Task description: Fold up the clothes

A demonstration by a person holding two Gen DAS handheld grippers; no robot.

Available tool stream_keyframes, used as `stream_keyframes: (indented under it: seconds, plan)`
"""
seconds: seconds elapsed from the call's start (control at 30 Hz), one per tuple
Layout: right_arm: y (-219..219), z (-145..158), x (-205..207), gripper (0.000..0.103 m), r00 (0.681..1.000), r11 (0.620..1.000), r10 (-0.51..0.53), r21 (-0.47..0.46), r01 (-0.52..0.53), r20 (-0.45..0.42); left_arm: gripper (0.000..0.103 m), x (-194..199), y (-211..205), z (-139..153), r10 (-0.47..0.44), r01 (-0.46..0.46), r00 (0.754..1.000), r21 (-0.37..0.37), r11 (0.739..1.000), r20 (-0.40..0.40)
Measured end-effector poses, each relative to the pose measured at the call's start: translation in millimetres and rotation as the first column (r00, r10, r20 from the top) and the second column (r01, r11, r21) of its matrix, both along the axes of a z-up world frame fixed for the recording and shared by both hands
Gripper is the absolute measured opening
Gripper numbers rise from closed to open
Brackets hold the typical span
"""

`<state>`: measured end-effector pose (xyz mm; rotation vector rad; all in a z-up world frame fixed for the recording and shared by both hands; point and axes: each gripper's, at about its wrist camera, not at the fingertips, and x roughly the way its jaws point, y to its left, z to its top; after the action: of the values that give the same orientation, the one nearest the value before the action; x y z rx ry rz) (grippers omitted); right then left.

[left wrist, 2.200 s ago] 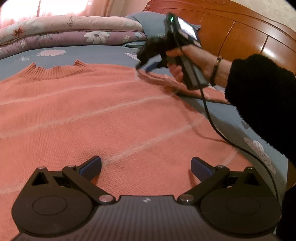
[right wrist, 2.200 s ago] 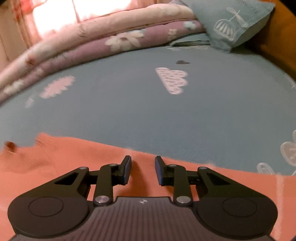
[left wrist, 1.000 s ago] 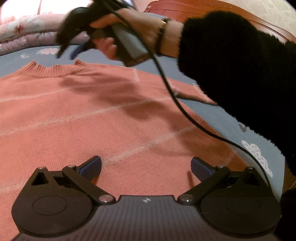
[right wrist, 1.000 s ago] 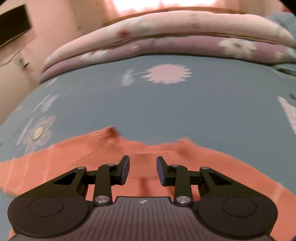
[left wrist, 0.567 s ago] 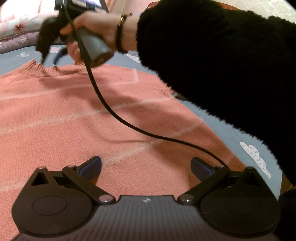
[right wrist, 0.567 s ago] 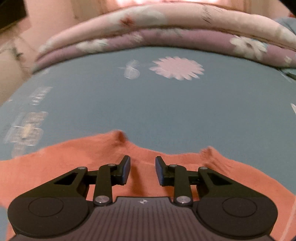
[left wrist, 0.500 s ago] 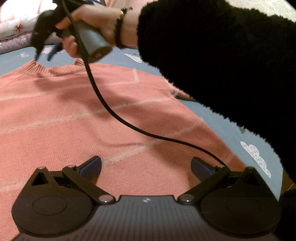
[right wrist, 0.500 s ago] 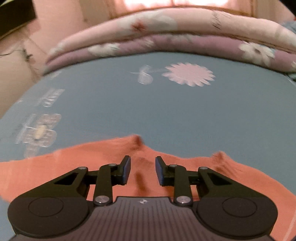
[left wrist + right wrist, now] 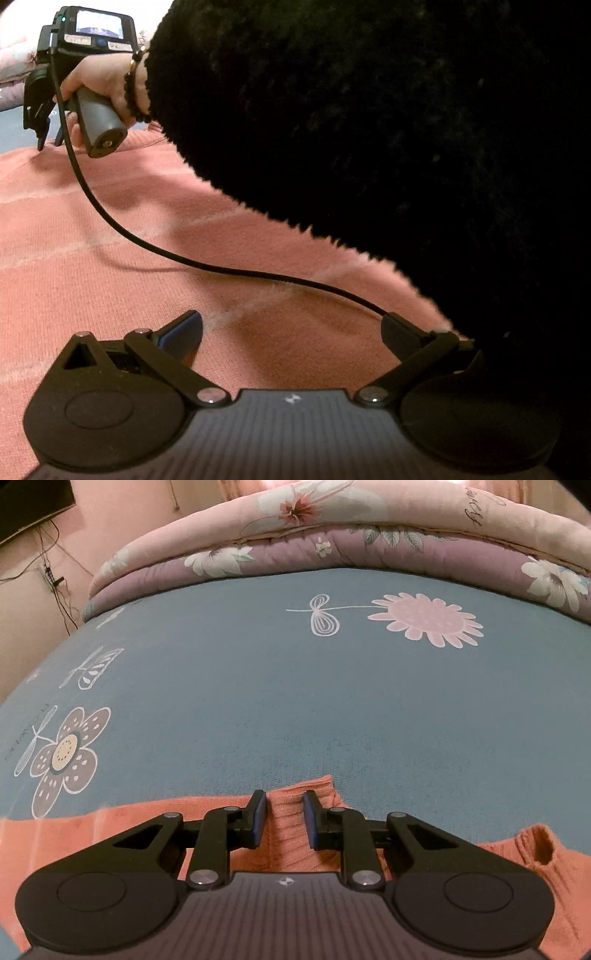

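A salmon-pink knitted sweater (image 9: 122,258) with pale stripes lies spread flat on the bed (image 9: 295,701), whose blue-grey sheet is printed with flowers. Beside the grey flower at the sheet's near left edge runs a short printed word, too small and tilted to read; the folded pink quilt (image 9: 332,513) beyond the sweater's collar carries dark script at its right end, also unreadable. The left tongs (image 9: 291,332) hover low over the sweater's lower body, spread wide with nothing between them. The right tongs (image 9: 283,821) are at the ribbed collar (image 9: 295,805), closing, with one raised corner of the collar between the pads, not yet pinched. From the left view, a hand (image 9: 99,79) in a fuzzy black sleeve (image 9: 369,129) holds that tool above the collar; small labels beneath its lit screen are illegible, and a black cable (image 9: 184,258) trails across the sweater.
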<state>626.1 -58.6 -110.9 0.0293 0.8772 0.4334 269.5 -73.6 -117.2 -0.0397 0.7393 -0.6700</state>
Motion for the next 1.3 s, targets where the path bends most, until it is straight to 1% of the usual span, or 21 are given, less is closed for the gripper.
stream_keyframes:
  seconds: [0.07, 0.13, 0.17, 0.27, 0.37, 0.47, 0.6, 0.63, 0.73, 0.8, 0.83, 0.87, 0.93, 0.97, 1.0, 1.07, 1.1, 1.2, 1.3]
  plan:
    - [-1, 9, -4, 0.026, 1.000, 1.000, -0.008, 0.002, 0.008, 0.008, 0.102, 0, 1, 0, 0.000, 0.000, 1.000, 0.000, 1.000, 0.000]
    - [-5, 18, -9, 0.027, 1.000, 0.999, -0.010, 0.044, 0.009, 0.026, 0.102, 0, 2, 0, 0.000, 0.000, 1.000, 0.001, 1.000, 0.000]
    - [-5, 22, -11, 0.027, 1.000, 0.998, -0.003, 0.058, 0.002, 0.021, 0.102, 0, 2, 0, 0.000, 0.000, 1.000, 0.001, 1.000, 0.001]
    - [2, 21, -14, 0.027, 1.000, 0.999, 0.027, 0.024, -0.027, 0.000, 0.102, 0, 2, 0, 0.000, 0.000, 1.000, 0.004, 1.000, 0.002]
    - [13, 9, -13, 0.027, 0.999, 0.999, 0.042, -0.022, -0.042, -0.015, 0.102, -1, 0, 2, -0.001, 0.001, 1.000, 0.007, 1.000, 0.004]
    - [20, -1, -7, 0.032, 0.998, 0.997, 0.053, -0.058, -0.051, 0.029, 0.102, -1, 2, 2, -0.002, 0.002, 1.000, 0.005, 1.000, 0.003]
    - [19, 10, 3, 0.032, 1.000, 0.999, 0.016, -0.034, -0.016, -0.010, 0.102, 0, 4, 1, -0.002, 0.002, 1.000, 0.000, 1.000, 0.001]
    - [20, 16, -2, 0.032, 0.999, 0.999, 0.035, -0.030, -0.035, 0.000, 0.102, 1, 5, 1, -0.002, 0.002, 1.000, 0.000, 1.000, 0.001]
    - [24, 31, -19, 0.041, 0.994, 0.993, 0.113, -0.020, -0.112, 0.006, 0.102, 1, 4, 0, -0.002, 0.002, 1.000, 0.001, 1.000, 0.001]
    - [30, 34, -32, 0.049, 0.982, 0.982, 0.188, -0.015, -0.189, -0.034, 0.102, 2, 6, 0, -0.002, 0.002, 1.000, 0.000, 1.000, 0.000]
    - [34, 32, -38, 0.049, 0.970, 0.972, 0.235, -0.018, -0.236, -0.054, 0.102, 2, 6, 0, -0.002, 0.002, 1.000, -0.002, 1.000, -0.001]
    - [41, 28, -45, 0.049, 0.961, 0.961, 0.269, -0.042, -0.272, -0.058, 0.102, 2, 4, 0, -0.002, 0.002, 1.000, -0.003, 1.000, -0.001]
    - [53, 19, -51, 0.050, 0.956, 0.951, 0.287, -0.106, -0.292, -0.057, 0.102, 4, 1, 1, -0.002, 0.002, 1.000, -0.006, 1.000, -0.002]
    - [59, 12, -50, 0.053, 0.957, 0.949, 0.284, -0.123, -0.290, -0.061, 0.102, -2, -1, 3, -0.003, 0.003, 1.000, -0.004, 1.000, -0.001]
    - [62, 9, -48, 0.057, 0.961, 0.953, 0.274, -0.123, -0.277, -0.039, 0.102, -8, -2, 6, -0.005, 0.005, 1.000, -0.002, 1.000, 0.001]
    - [66, 5, -45, 0.061, 0.969, 0.961, 0.248, -0.126, -0.246, -0.003, 0.102, -15, -4, 8, -0.007, 0.007, 1.000, 0.001, 1.000, 0.004]
    - [66, 6, -43, 0.061, 0.970, 0.963, 0.242, -0.125, -0.241, -0.006, 0.102, -16, -5, 8, -0.008, 0.008, 1.000, 0.002, 1.000, 0.005]
    - [57, 18, -47, 0.061, 0.976, 0.965, 0.216, -0.153, -0.214, -0.007, 0.102, -17, -5, 10, -0.008, 0.008, 1.000, -0.004, 1.000, 0.002]
    - [36, 39, -57, 0.061, 0.981, 0.966, 0.196, -0.172, -0.192, 0.009, 0.102, -17, -3, 11, -0.005, 0.005, 1.000, -0.019, 1.000, -0.007]
